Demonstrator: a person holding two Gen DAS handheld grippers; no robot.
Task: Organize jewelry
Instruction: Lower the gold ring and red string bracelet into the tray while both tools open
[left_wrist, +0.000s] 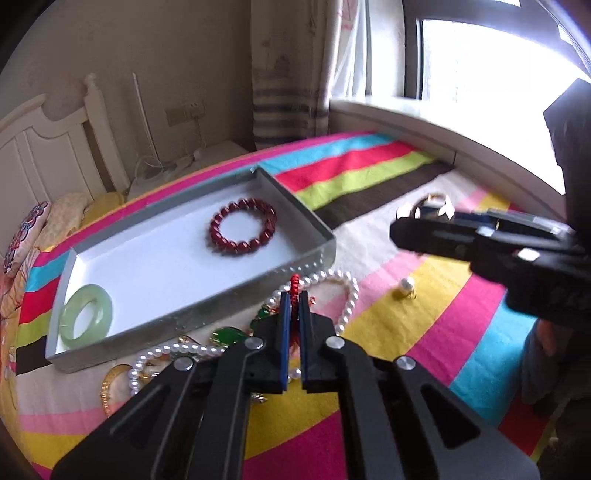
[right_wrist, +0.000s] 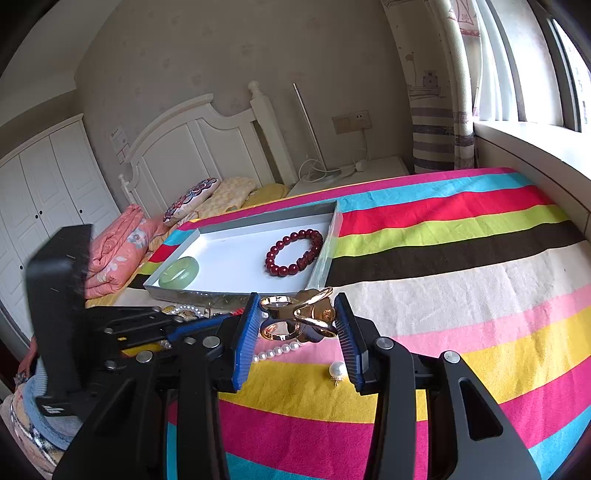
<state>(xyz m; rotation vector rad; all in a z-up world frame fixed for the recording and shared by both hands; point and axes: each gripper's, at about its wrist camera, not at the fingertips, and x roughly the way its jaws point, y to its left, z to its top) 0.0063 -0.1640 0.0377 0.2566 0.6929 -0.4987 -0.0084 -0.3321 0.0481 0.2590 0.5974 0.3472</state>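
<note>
**Two pieces boxed, two in the tools, a pile still on the bed**

Closest to the left wrist camera, the left tool (left_wrist: 294, 295) has its blue pads pinched almost together on a red knotted cord (left_wrist: 294, 286), at the edge of the jewelry pile just in front of the tray. No earlier view is on hand, so all that can be said is that the jaws are closed on the cord. The right tool (right_wrist: 298, 317) stands about half open with a gold double-ring clasp piece (right_wrist: 299, 314) wedged between its pads, held clear above the striped bedspread (right_wrist: 461, 266).

Progress looks partial. The shallow grey tray (left_wrist: 303, 258) already holds a dark red bead bracelet (left_wrist: 243, 224) toward its far end and a pale green jade bangle (left_wrist: 86, 316) in the near corner, well apart. Left outside, just beside the tray's front wall, are a pearl necklace (left_wrist: 347, 295), green-and-gold pieces (left_wrist: 229, 336) tangled beneath it, and a gold bangle (left_wrist: 112, 380). A single pearl earring (left_wrist: 406, 286) lies alone on the yellow stripe.

Obstacles, as I judge them: the cord seems mixed in with the pearl strand, so lifting may drag neighbours along. The tray's wall must be cleared by both tools, and they work close together.
</note>
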